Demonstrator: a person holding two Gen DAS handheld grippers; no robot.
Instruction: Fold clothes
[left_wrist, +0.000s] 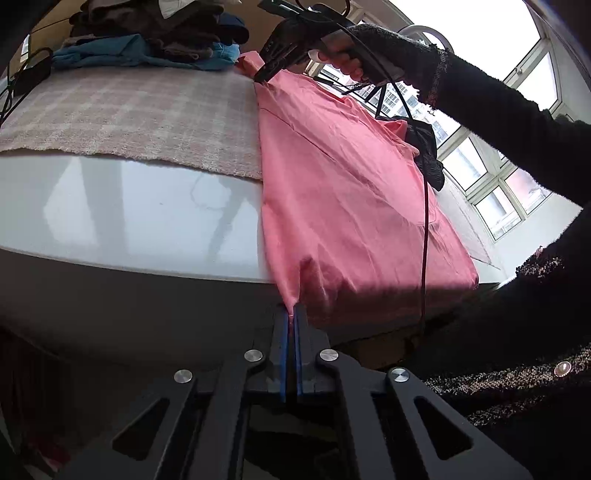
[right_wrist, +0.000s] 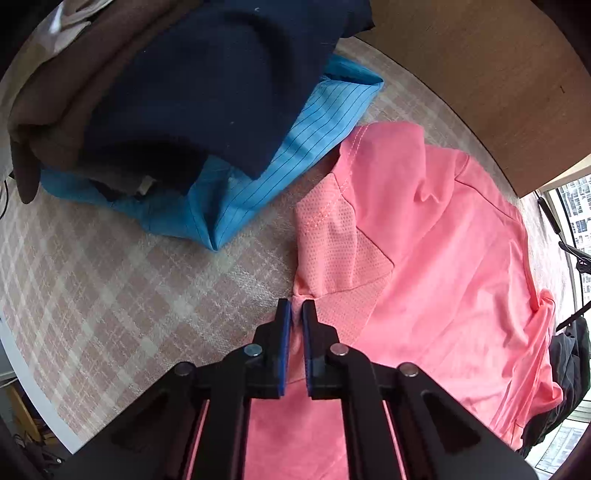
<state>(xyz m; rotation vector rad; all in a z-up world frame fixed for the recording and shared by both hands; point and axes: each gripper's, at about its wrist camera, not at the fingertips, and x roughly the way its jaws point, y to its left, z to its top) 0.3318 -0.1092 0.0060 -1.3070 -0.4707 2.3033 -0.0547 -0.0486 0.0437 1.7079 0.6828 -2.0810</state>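
A pink shirt (left_wrist: 343, 192) lies stretched over the plaid cloth and the table's front edge. My left gripper (left_wrist: 292, 314) is shut on its lower corner, just below the white table edge. My right gripper (left_wrist: 264, 75) appears in the left wrist view at the far end of the shirt, held by a hand. In the right wrist view my right gripper (right_wrist: 296, 306) is shut on a fold of the pink shirt (right_wrist: 424, 258) near its mesh panel (right_wrist: 332, 240).
A pile of folded clothes (left_wrist: 155, 37), brown, navy and blue, sits at the back of the plaid cloth (left_wrist: 129, 114); it also fills the right wrist view (right_wrist: 184, 110). The white table edge (left_wrist: 129, 221) runs across. A black cable (left_wrist: 424, 221) hangs over the shirt. Windows stand at the right.
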